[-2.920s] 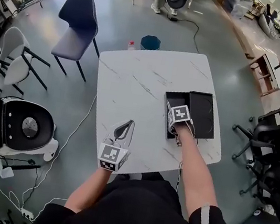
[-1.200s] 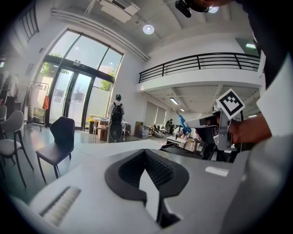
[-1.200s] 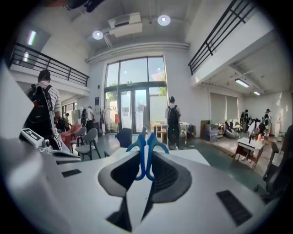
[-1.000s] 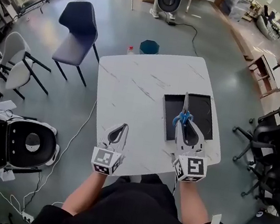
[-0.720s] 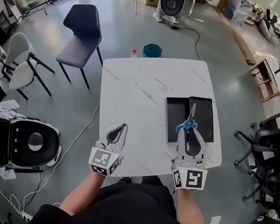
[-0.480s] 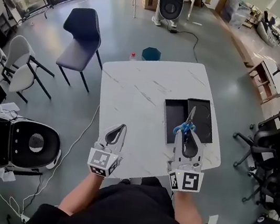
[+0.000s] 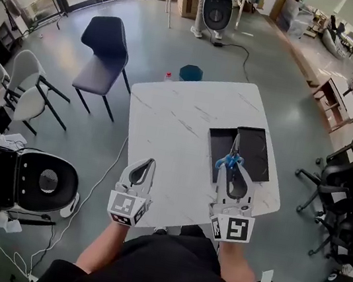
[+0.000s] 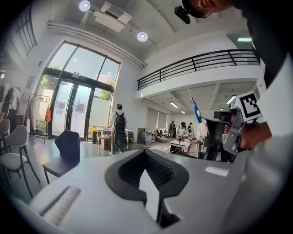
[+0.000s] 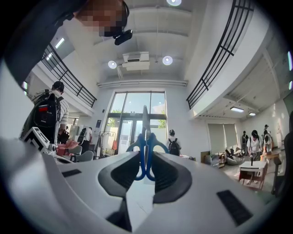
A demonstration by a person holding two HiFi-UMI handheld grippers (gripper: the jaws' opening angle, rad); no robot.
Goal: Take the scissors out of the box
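Observation:
Blue-handled scissors (image 7: 230, 158) stand blades-up in my right gripper (image 7: 229, 166), which is shut on their handles and held above the near edge of the open black box (image 7: 259, 152). The box lies on the right side of the white marble table (image 7: 180, 121). In the right gripper view the scissors (image 9: 145, 137) sit upright between the pads of that gripper (image 9: 145, 157). My left gripper (image 7: 147, 164) hovers at the table's near-left edge, shut and holding nothing. The left gripper view shows its closed jaws (image 8: 146, 153) and the raised scissors (image 8: 195, 109) at the right.
A dark blue chair (image 7: 105, 45) and a teal object (image 7: 190, 72) stand beyond the table. Grey chairs (image 7: 29, 79) and a round white machine (image 7: 39, 178) are on the left. Black office chairs (image 7: 347, 182) stand on the right.
My right gripper was down in the box 2.9 s ago; it has since lifted out with the scissors, and over the last second it drifted slightly. The left gripper barely moved.

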